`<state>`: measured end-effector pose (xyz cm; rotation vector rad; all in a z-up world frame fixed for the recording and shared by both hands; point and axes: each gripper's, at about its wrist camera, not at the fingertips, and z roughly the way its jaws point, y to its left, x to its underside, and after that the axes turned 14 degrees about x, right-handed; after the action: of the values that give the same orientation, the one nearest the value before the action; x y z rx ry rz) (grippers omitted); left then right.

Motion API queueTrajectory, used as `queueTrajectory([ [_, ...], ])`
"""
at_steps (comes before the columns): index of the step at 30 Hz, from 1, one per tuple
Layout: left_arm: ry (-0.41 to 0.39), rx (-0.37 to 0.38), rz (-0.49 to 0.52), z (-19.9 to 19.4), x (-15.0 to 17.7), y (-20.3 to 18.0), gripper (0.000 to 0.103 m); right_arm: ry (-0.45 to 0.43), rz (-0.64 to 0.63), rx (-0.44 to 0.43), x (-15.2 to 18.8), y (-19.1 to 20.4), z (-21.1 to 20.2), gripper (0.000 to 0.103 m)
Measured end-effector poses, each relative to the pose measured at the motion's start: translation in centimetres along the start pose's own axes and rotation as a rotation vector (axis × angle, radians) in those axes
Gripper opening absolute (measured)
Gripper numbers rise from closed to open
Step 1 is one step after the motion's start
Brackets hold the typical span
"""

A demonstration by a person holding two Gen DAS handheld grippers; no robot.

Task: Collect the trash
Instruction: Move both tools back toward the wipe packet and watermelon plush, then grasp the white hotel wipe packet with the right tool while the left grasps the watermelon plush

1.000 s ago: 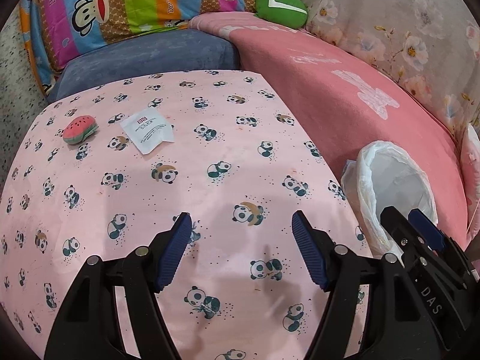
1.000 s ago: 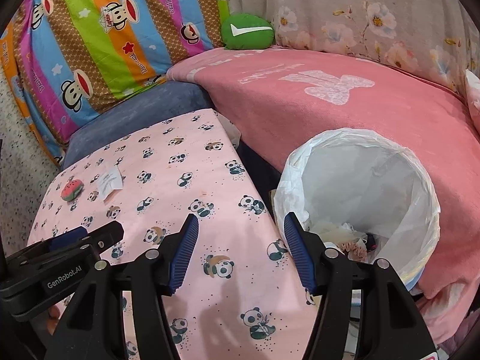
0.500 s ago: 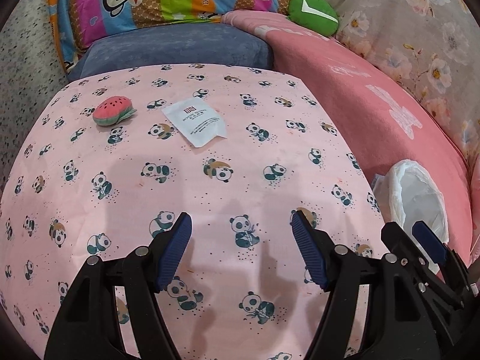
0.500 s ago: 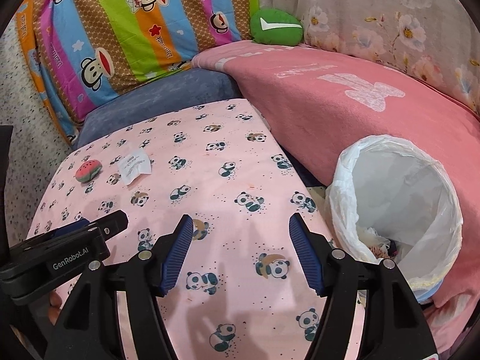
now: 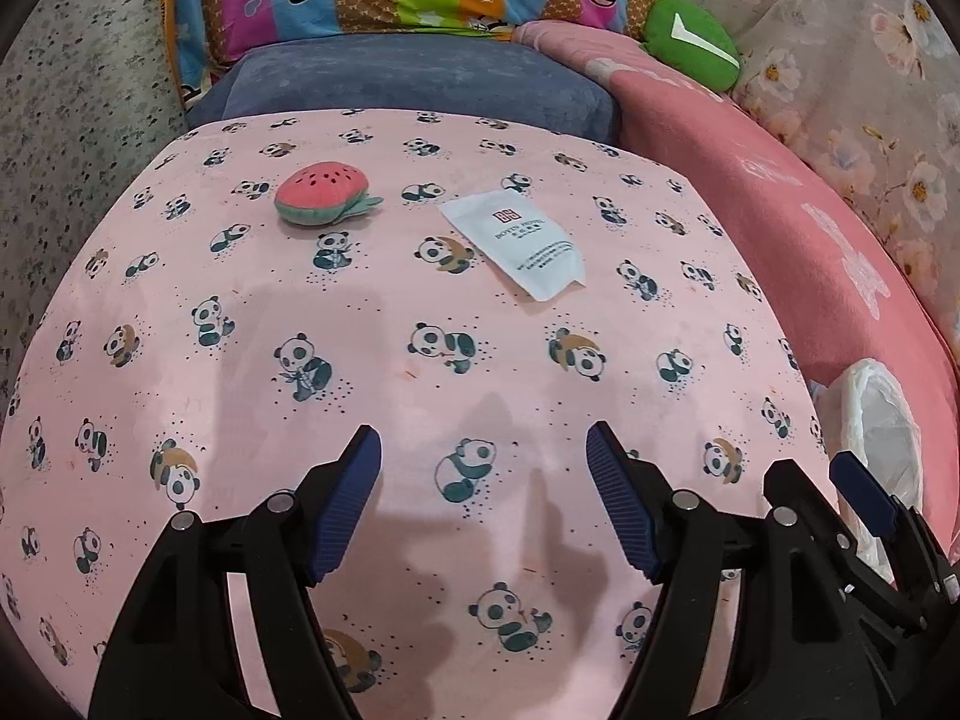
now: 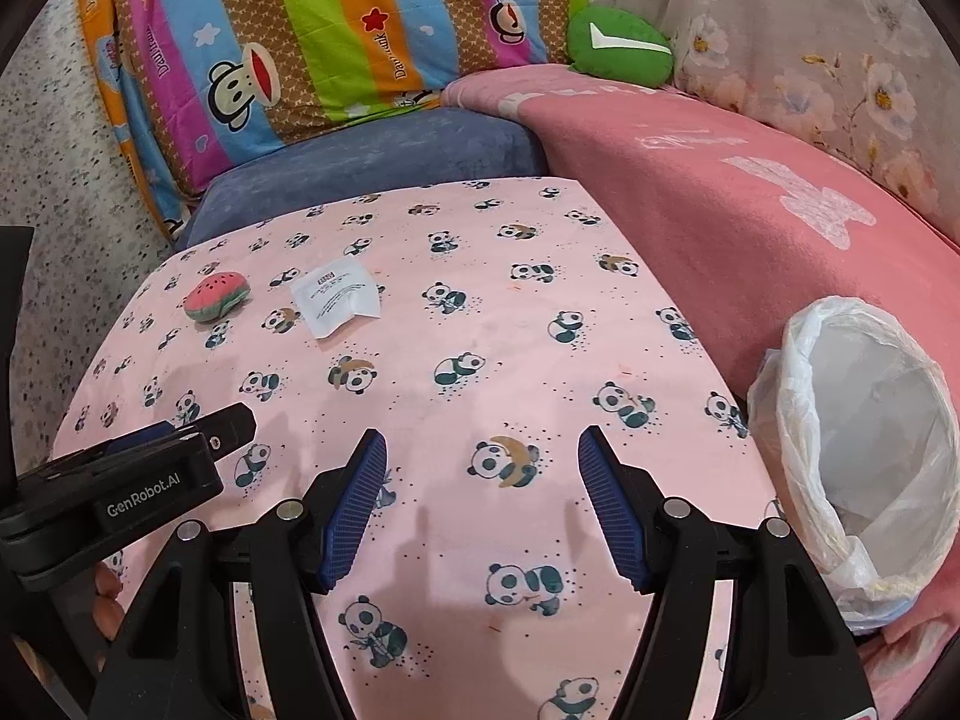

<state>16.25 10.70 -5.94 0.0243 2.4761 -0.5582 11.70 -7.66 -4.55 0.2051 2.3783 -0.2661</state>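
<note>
Both claws, left claw (image 5: 483, 462) and right claw (image 6: 480, 462), hover spread and empty over the panda-print surface (image 5: 420, 408). Ahead, unobstructed, a white packet (image 5: 519, 243) lies beside a watermelon toy (image 5: 321, 201); the lined bin (image 6: 870, 456) stands right.

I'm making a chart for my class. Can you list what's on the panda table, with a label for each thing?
surface: pink panda cloth
trash: white sachet, lying flat, untouched
toy: watermelon plush, left of the sachet, apart from it
bin: white-lined bin beside the table's right edge
left gripper: open, empty, above the cloth
right gripper: open, empty
</note>
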Motion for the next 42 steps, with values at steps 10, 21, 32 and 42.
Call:
queueTrajectory([
  [10,-0.016,-0.073,-0.032,0.1,-1.9,5.2,0.081,0.014,-0.024,-0.04,-1.8,4.2,2.5,0.064],
  [21,-0.086,-0.117,-0.054,0.7,-9.1,10.0,0.092,0.019,-0.057,-0.092,-6.0,9.2,6.5,0.071],
  [32,-0.039,-0.086,-0.094,5.6,-13.3,12.6,0.083,0.064,-0.084,-0.089,-8.4,12.5,11.6,0.073],
  [42,-0.001,-0.025,-0.062,7.0,-12.8,11.8,0.048,0.078,-0.089,-0.075,-7.6,13.1,12.7,0.04],
])
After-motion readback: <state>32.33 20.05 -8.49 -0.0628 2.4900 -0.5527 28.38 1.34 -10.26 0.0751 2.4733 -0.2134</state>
